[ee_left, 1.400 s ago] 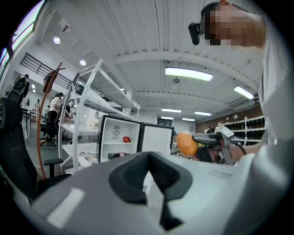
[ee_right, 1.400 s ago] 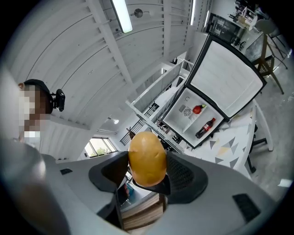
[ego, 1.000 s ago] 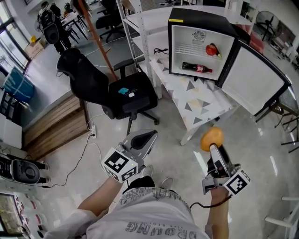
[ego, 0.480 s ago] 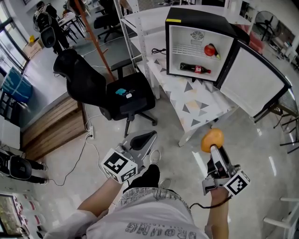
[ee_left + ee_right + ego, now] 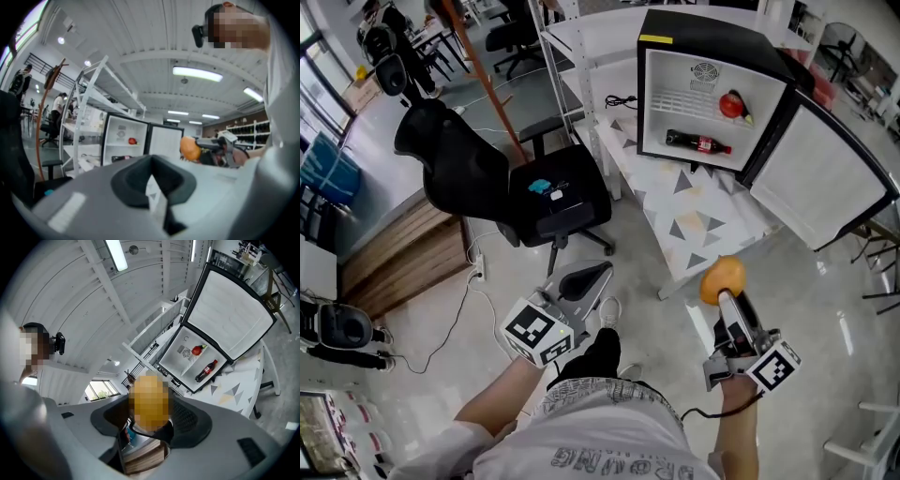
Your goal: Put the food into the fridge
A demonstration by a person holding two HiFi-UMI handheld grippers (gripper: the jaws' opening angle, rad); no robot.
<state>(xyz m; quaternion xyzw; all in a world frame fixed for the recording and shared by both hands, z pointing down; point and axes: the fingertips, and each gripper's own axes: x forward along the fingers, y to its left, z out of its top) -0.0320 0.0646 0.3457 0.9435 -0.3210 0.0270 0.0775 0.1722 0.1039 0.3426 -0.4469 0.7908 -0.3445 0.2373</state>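
My right gripper (image 5: 724, 283) is shut on a round orange fruit (image 5: 723, 278), held over the floor in front of the table; in the right gripper view the orange fruit (image 5: 149, 401) fills the gap between the jaws. The small black fridge (image 5: 694, 26) stands open on the table ahead, its door (image 5: 825, 178) swung right. Inside lie a cola bottle (image 5: 698, 143) and a red fruit (image 5: 731, 105). My left gripper (image 5: 584, 280) hangs low at the left, shut on nothing. The left gripper view shows the fridge (image 5: 123, 140) and the orange fruit (image 5: 189, 148) beyond.
The fridge sits on a low table with a triangle-patterned cloth (image 5: 694, 211). A black office chair (image 5: 553, 197) stands to the left of it, with a white shelf frame (image 5: 572, 75) behind. A cable (image 5: 478, 291) runs over the floor at the left.
The fridge and table have shifted a little rightward and nearer in the head view as the person steps. Both grippers keep their pose; the orange stays gripped.
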